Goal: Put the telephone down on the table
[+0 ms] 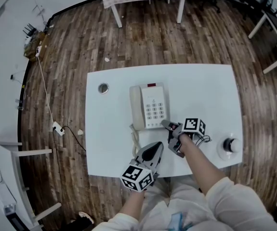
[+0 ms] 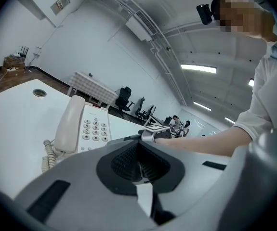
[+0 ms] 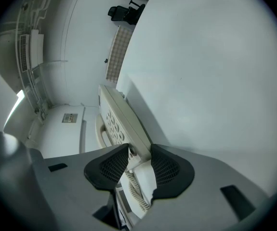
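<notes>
right gripper [image 3: 139,154] clamps telephone [image 3: 123,119] edge; head view hides contact.

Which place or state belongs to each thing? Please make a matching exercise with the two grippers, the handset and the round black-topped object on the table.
Things:
1. left gripper
2. right gripper
3. handset
4. round black-topped object

Places or states:
A. lying on the telephone
B. jaws together, nothing between them
C. near the right edge of the table
D. jaws on the telephone's near corner

Pairs: 1-B, 2-D, 3-A, 4-C
</notes>
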Demonstrator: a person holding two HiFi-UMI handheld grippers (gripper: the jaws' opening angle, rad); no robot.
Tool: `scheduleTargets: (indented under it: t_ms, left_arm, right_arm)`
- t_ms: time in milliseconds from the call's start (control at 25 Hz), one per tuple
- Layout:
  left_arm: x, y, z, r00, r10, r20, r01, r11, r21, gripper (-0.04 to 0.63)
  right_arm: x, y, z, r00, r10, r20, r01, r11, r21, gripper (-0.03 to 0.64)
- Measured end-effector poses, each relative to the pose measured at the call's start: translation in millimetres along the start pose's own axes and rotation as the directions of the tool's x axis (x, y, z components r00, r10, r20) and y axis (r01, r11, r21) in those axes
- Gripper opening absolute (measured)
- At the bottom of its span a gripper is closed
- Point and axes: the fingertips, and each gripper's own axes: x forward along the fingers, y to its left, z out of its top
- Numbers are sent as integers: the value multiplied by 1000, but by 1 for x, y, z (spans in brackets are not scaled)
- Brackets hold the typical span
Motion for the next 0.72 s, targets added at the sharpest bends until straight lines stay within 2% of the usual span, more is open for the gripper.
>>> scheduleTargets:
  t_ms: [200, 720]
  left_arm:
    - [-2, -3, -1, 1000, -5, 0, 5, 1000, 13, 0]
    - [-6, -1, 4, 1000, -9, 8, 9, 1000, 1, 0]
  right_arm:
    - [-3, -13, 3, 995, -98, 23, 99, 994, -50, 152]
    - [-4, -11, 0, 991, -131, 34, 134, 986, -100, 152]
